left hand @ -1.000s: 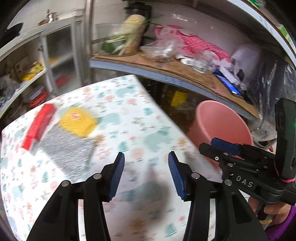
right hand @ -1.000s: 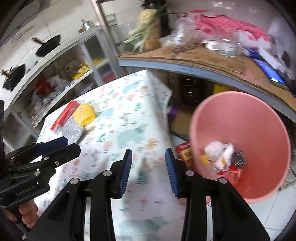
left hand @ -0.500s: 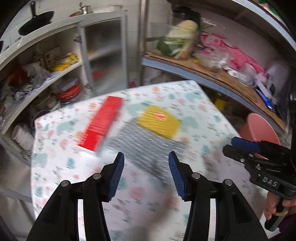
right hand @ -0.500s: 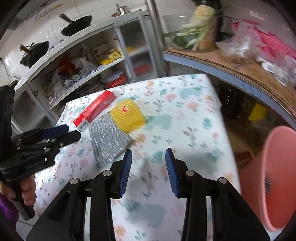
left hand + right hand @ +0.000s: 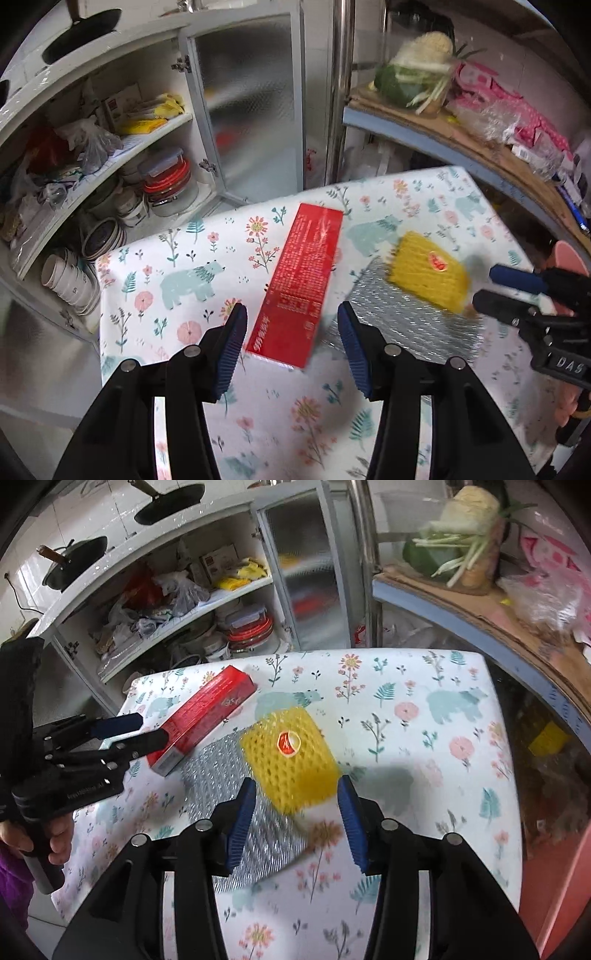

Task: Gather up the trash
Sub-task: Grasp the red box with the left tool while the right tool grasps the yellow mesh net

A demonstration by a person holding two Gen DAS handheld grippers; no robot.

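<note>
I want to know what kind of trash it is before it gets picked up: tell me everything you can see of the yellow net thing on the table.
The yellow foam net is a soft-looking, roughly rectangular mesh sleeve with diamond holes and a small round red-and-white sticker on top. It lies flat, overlapping the silver bag and the flowered tablecloth. The red box lies apart, to its left. The opening right gripper frames its near edge; no pad touches it.

A floral cloth with bears covers the tabletop [image 5: 177,280]. Behind it stands a white cupboard [image 5: 192,554] with a frosted glass door [image 5: 251,110] ajar; its shelves hold stacked bowls [image 5: 70,284], lidded containers [image 5: 166,177] and plastic bags [image 5: 181,590]. Two black pans [image 5: 170,502] sit on top. At the right, vegetables [image 5: 417,77] lie on a wooden shelf [image 5: 480,613].
</note>
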